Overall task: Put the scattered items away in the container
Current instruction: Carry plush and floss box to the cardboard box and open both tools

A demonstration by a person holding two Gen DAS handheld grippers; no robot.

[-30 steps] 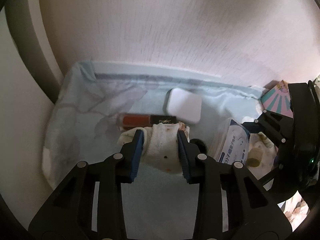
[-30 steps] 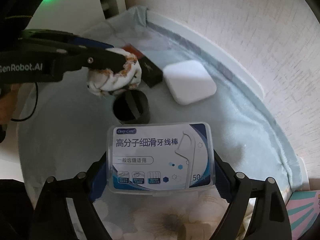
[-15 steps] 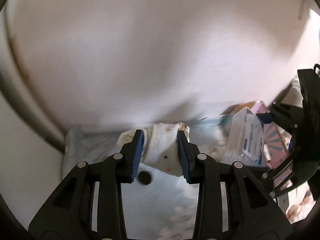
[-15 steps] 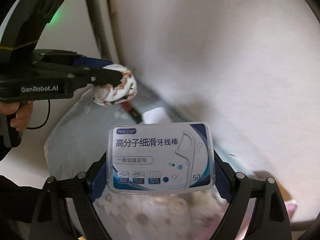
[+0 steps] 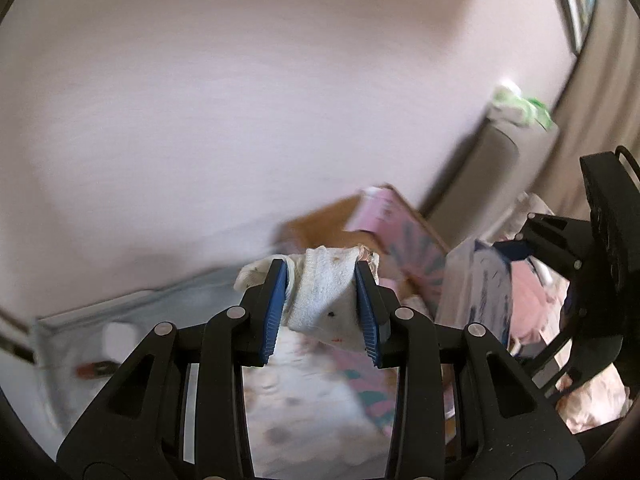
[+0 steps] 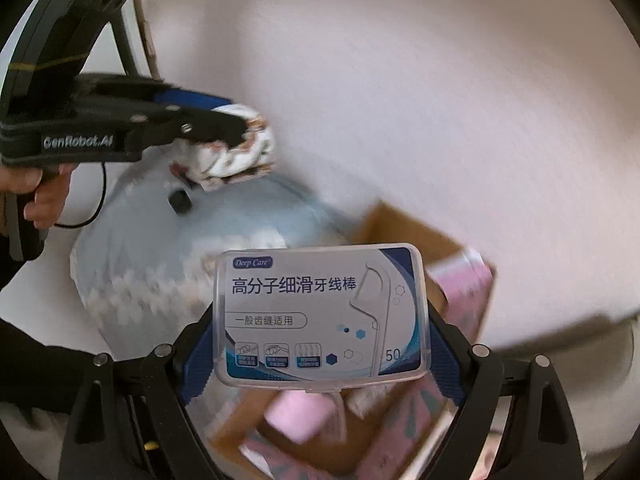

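Note:
A rolled white sock (image 5: 328, 296) with brown marks is clamped between the blue pads of my left gripper (image 5: 320, 270), which is shut on it in the air. The same sock (image 6: 240, 160) and left gripper (image 6: 246, 138) show at the upper left of the right wrist view. My right gripper (image 6: 318, 314) is shut on a clear dental floss pick box (image 6: 304, 288) by its two short ends. That floss box (image 5: 476, 292) is blurred at the right of the left wrist view. An open cardboard box (image 6: 400, 228) with pink patterned flaps lies below and ahead of both grippers.
A light blue cloth (image 6: 240, 216) covers the surface to the left, with a black round cap (image 6: 180, 200), a white pad (image 5: 118, 336) and a red tube (image 5: 96, 368) on it. A pink item (image 6: 300, 416) lies inside the box. A wall rises behind. A hand (image 6: 44, 196) holds the left gripper.
Both grippers have lifted off the blue cloth and swung right, each still holding its item. The cardboard box has come into view beneath them.

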